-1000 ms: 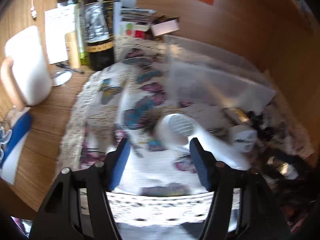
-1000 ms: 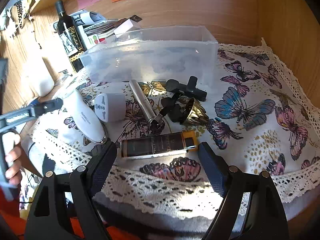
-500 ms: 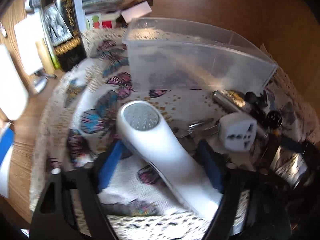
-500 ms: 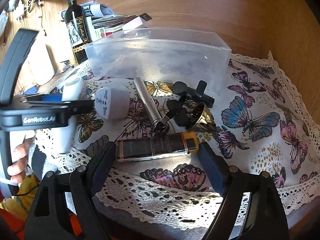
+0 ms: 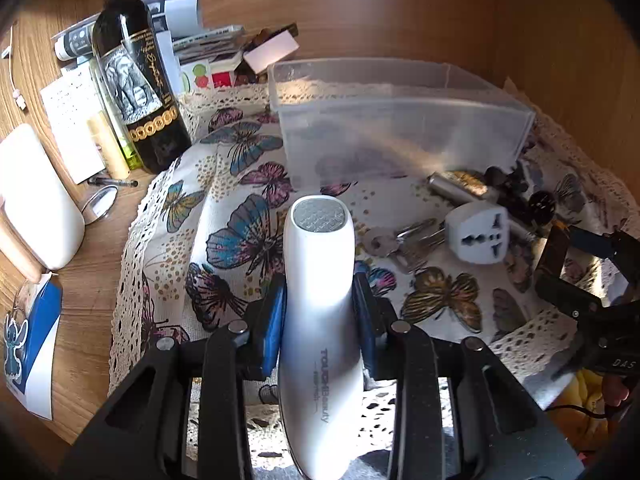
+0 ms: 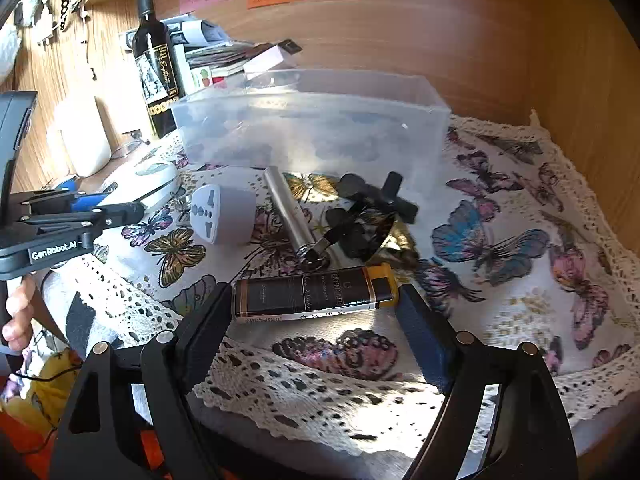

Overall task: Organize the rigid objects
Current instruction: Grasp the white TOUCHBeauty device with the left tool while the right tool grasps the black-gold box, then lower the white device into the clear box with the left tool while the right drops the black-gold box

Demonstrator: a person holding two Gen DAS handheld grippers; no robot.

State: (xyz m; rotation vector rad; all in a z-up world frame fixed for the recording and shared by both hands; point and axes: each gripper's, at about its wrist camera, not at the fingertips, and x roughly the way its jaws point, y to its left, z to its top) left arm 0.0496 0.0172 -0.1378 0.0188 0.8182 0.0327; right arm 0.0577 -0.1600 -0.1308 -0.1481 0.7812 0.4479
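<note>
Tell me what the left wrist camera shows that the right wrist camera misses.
Only the left wrist view shows the bunch of keys and the left gripper shut on the white TouchBeauty device. Only the right wrist view shows the dark tube with the orange cap between the open right gripper. Both show the clear plastic bin, wine bottle and white travel adapter.

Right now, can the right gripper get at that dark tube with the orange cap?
Probably yes. The right gripper is open, the dark tube lies crosswise just ahead of its fingertips, and nothing sits between them.
</note>
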